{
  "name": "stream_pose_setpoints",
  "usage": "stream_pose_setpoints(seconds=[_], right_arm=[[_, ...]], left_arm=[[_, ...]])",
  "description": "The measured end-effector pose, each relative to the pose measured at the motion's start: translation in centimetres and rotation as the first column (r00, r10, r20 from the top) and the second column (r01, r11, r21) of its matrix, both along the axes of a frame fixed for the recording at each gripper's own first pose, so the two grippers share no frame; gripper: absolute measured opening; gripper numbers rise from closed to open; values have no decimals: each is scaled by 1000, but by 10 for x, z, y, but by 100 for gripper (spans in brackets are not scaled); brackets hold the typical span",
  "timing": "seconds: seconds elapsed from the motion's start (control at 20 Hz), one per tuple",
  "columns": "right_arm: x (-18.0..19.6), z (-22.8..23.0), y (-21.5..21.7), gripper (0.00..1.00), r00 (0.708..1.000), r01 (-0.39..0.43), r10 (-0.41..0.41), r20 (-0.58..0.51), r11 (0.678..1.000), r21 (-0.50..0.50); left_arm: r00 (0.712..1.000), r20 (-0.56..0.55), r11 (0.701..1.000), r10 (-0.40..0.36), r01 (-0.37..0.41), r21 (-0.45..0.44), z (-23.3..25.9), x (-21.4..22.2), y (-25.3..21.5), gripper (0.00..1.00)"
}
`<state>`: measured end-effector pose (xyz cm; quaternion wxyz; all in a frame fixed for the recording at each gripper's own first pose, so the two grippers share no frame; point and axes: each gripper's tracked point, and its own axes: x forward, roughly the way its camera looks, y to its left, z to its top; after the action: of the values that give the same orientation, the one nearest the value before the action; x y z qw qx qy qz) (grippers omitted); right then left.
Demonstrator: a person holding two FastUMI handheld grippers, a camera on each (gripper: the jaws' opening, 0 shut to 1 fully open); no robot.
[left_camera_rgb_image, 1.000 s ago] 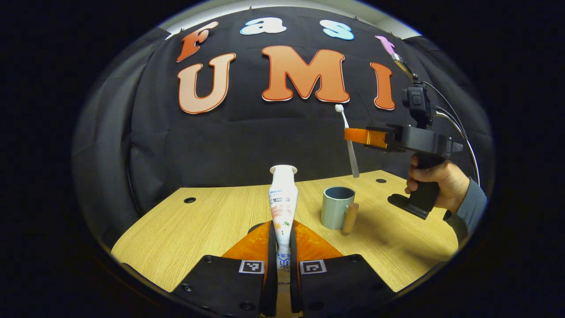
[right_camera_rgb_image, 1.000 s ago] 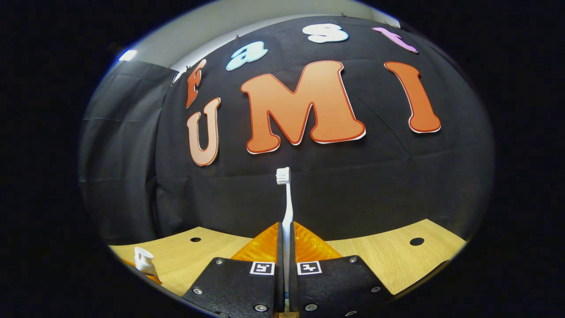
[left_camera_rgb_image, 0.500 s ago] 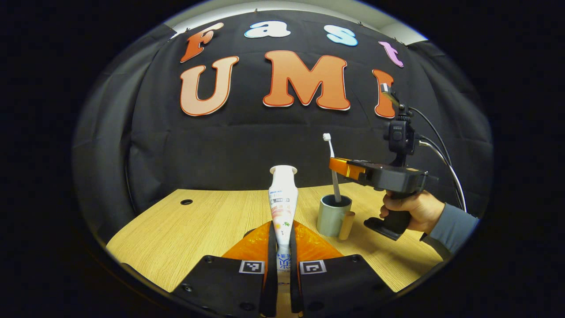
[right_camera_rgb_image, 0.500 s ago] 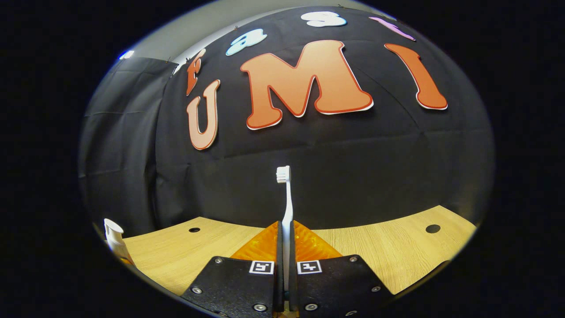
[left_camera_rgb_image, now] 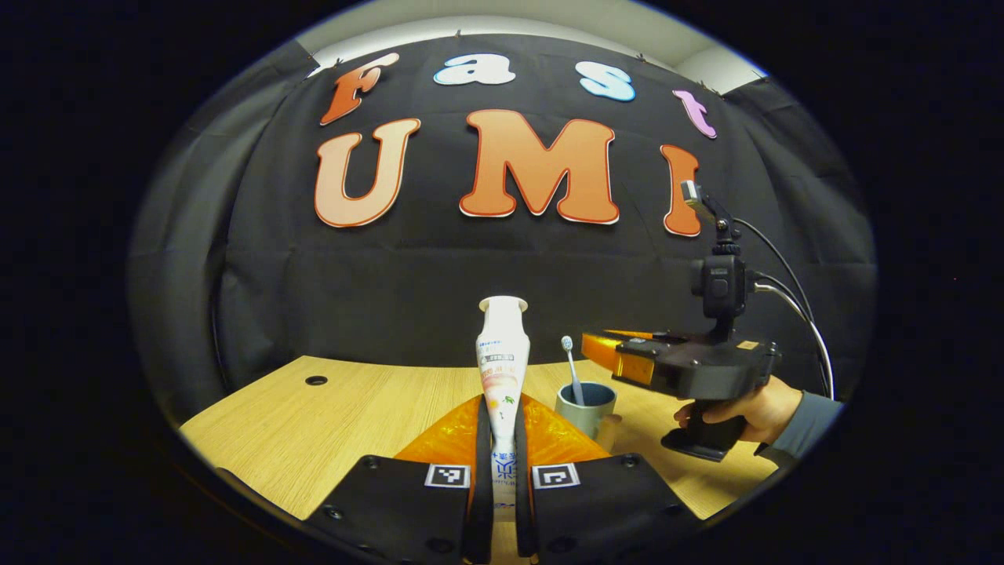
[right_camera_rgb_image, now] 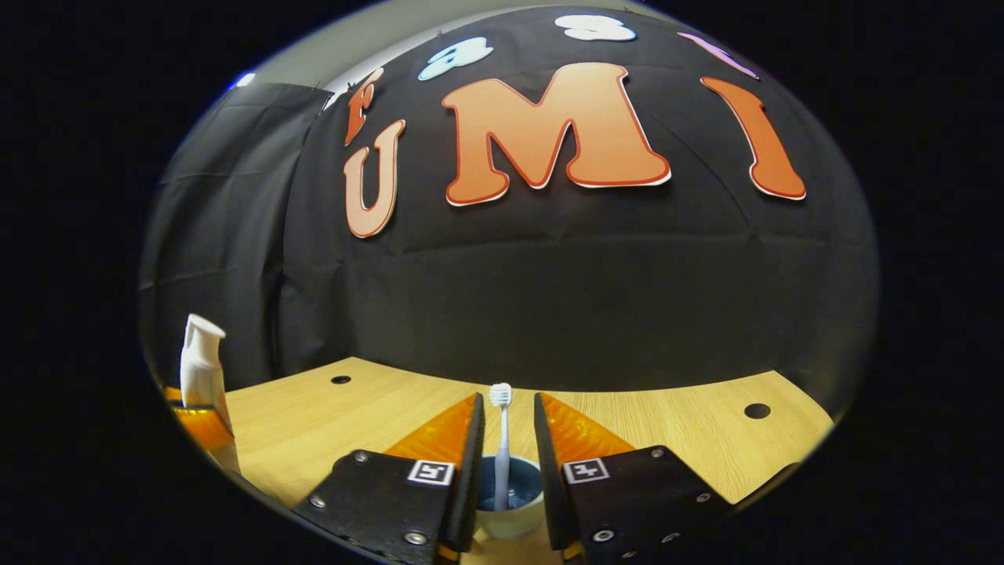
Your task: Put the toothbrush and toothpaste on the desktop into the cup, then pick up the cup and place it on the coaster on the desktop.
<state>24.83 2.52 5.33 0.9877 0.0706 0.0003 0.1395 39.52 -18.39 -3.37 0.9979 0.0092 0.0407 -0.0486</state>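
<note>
My right hand (left_camera_rgb_image: 741, 416) holds its tongs (right_camera_rgb_image: 506, 424) level above the counter (left_camera_rgb_image: 353, 412), pointing left over the cup (left_camera_rgb_image: 587, 406); a grey sleeve (left_camera_rgb_image: 808, 416) covers the wrist. Those tongs stand apart, with the toothbrush (right_camera_rgb_image: 500, 447) upright between them, touching neither, its handle down in the cup. My left tongs (left_camera_rgb_image: 499, 424) are clamped on the toothpaste (left_camera_rgb_image: 502, 353), cap end up, just left of the cup and nearer to me. A wooden handle (left_camera_rgb_image: 608, 431) sticks out on the cup's near right side.
</note>
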Motion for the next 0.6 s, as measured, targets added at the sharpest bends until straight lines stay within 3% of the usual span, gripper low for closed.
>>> stream_pose_setpoints(seconds=[0.05, 0.1, 0.15, 0.2, 0.3, 0.6], right_arm=[[-6, -2, -1, 44, 1000, -10, 10, -8, 1000, -6], [-12, -1, -4, 65, 1000, -14, 14, -12, 1000, -13], [-18, 0, -9, 70, 1000, -11, 11, -11, 1000, -19], [-24, 2, -17, 86, 1000, -3, 3, -11, 1000, -21], [-40, 7, -32, 93, 1000, 8, -8, -2, 1000, -20], [-90, 34, -95, 97, 990, 123, -122, 72, 992, -20]], left_arm=[[1000, 14, 1000, -5, 5, -9, 1, 2, -4, 15], [999, 34, 1000, -13, 14, -26, 5, 4, -9, 15], [998, 54, 999, -20, 22, -40, 11, 9, -13, 15], [997, 74, 998, -24, 28, -48, 15, 12, -17, 15], [992, 120, 998, -27, 33, -55, 29, 18, -21, 15], [972, 224, 992, -67, 88, -85, 58, 38, -56, 14]])
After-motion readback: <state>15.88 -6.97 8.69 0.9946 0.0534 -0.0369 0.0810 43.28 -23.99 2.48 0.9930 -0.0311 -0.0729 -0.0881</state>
